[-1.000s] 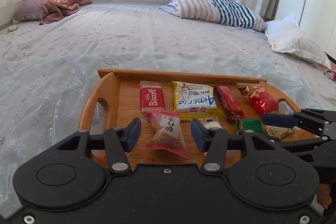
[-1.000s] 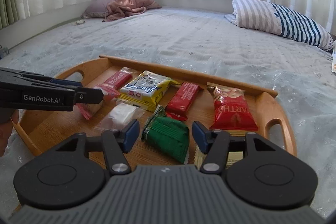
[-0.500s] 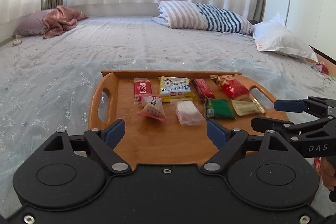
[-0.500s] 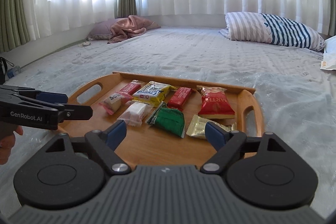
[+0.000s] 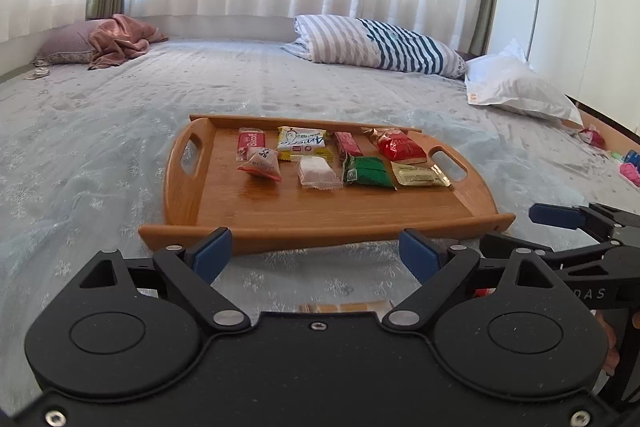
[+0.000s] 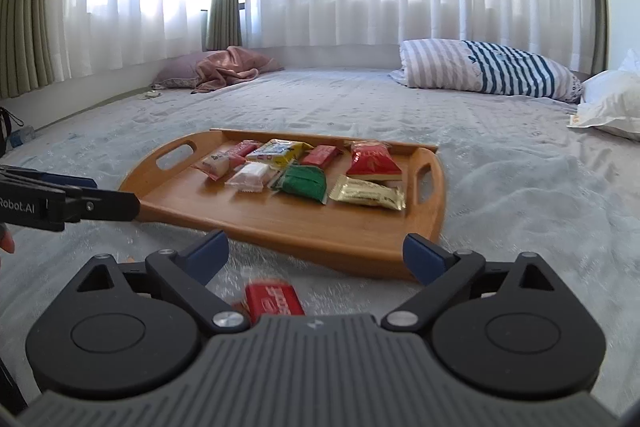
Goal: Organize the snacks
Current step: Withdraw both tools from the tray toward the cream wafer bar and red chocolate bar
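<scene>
On the bed [image 5: 120, 155]: we see wooden tray [image 5: 320, 215] holding eight snacks.
Left hand-held gripper [image 5: 316, 253]: jaws opening, nothing between, near tray's near edge.
Right hand-held gripper [image 6: 316, 251]: jaws opening, empty.
Red snack [image 6: 274, 301]: we see it on bed, near right hand-held gripper.

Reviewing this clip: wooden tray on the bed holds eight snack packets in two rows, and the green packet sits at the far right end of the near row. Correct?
Not quite. The green packet is second from the right in the near row of the wooden tray; the gold packet lies at the right end beside it, as the left wrist view shows. The rest stands.
</scene>
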Demonstrator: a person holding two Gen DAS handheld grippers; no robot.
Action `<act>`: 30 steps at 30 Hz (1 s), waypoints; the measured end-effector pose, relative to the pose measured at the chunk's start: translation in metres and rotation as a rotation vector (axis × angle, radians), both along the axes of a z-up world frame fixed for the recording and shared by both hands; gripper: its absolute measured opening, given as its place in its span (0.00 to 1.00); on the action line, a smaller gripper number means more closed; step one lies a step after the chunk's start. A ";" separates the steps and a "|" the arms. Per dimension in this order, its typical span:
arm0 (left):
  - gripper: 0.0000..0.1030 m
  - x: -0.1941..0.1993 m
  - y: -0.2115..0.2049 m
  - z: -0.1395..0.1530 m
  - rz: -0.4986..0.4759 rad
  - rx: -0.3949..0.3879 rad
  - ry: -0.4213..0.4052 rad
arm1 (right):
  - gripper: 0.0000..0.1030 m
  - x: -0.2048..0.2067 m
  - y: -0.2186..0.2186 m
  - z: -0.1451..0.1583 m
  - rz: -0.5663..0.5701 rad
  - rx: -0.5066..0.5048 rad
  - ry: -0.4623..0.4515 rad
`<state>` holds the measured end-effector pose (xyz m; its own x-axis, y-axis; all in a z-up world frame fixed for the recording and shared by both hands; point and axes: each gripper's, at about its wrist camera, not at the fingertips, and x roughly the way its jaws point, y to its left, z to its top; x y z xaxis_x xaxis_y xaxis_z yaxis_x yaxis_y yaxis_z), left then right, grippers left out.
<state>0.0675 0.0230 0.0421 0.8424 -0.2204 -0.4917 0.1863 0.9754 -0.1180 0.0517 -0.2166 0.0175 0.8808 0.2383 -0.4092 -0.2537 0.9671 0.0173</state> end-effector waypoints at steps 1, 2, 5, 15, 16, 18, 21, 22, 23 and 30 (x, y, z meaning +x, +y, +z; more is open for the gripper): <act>0.88 -0.004 -0.001 -0.001 0.003 0.002 -0.001 | 0.98 -0.004 -0.001 -0.001 -0.008 -0.006 -0.005; 0.88 -0.007 -0.003 -0.003 0.005 0.005 -0.003 | 0.99 -0.009 -0.002 -0.003 -0.017 -0.011 -0.010; 0.88 -0.018 -0.008 -0.009 0.014 0.017 -0.013 | 1.00 -0.024 -0.007 -0.008 -0.050 -0.012 -0.025; 0.89 -0.031 -0.032 -0.031 0.015 0.063 -0.008 | 1.00 -0.047 -0.022 -0.024 -0.184 -0.055 -0.025; 0.89 -0.031 -0.033 -0.032 0.017 0.062 -0.008 | 1.00 -0.047 -0.023 -0.026 -0.194 -0.059 -0.018; 0.89 -0.031 -0.035 -0.034 0.026 0.056 -0.011 | 1.00 -0.046 -0.025 -0.029 -0.204 -0.062 -0.011; 0.89 -0.033 -0.038 -0.035 0.047 0.056 -0.027 | 1.00 -0.045 -0.026 -0.034 -0.210 -0.072 -0.006; 0.89 -0.033 -0.039 -0.035 0.052 0.062 -0.033 | 1.00 -0.045 -0.026 -0.035 -0.211 -0.077 -0.006; 0.89 -0.033 -0.040 -0.035 0.055 0.069 -0.036 | 1.00 -0.045 -0.026 -0.036 -0.209 -0.083 -0.005; 0.89 -0.029 -0.047 -0.040 0.057 0.092 -0.020 | 1.00 -0.041 -0.027 -0.043 -0.198 -0.074 0.013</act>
<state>0.0385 -0.0236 0.0017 0.8624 -0.1268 -0.4901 0.1316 0.9910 -0.0247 0.0103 -0.2439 -0.0257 0.9019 0.0297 -0.4310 -0.0583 0.9969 -0.0535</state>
